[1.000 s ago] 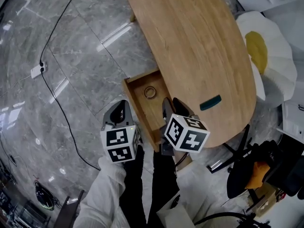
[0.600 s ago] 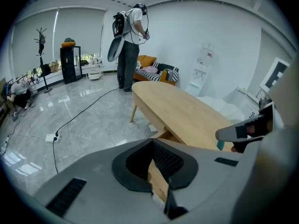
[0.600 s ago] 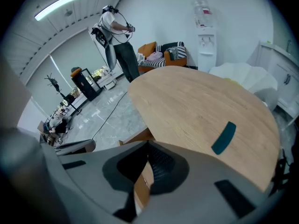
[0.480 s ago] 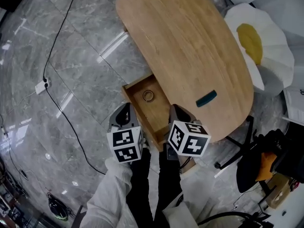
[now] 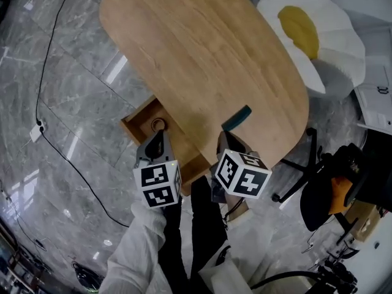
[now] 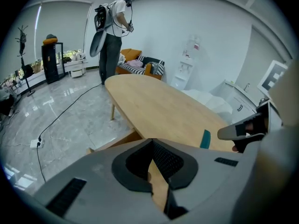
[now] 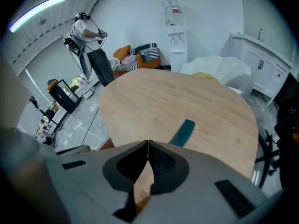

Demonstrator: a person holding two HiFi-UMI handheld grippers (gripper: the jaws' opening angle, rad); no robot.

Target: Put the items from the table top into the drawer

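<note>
Grippers: two, left gripper (image 6: pixel 150 141) and right gripper (image 7: pixel 148 143), both clenched, empty.
Teal item (image 5: pixel 236 118): one, on table (image 5: pixel 202 54), just ahead of right gripper.
Drawer (image 5: pixel 136 116): one, open before left gripper, one ring (image 5: pixel 158 125) inside.

You stand on a glossy grey marble floor (image 5: pixel 79 103) crossed by a black cable (image 5: pixel 39 90) (it meets a white power strip (image 5: pixel 35 132)). White walls (image 6: pixel 196 17) enclose the room. An orange sofa (image 6: pixel 132 56) and a water dispenser (image 7: pixel 174 20) stand at the far side.

Premises are presenting as an office lounge: a water dispenser (image 7: pixel 174 22) is standing against the white wall (image 7: pixel 205 8), a cushioned sofa (image 7: pixel 135 55) sitting nearby, polished grey floor tiles (image 5: pixel 61 121) gleaming.
</note>
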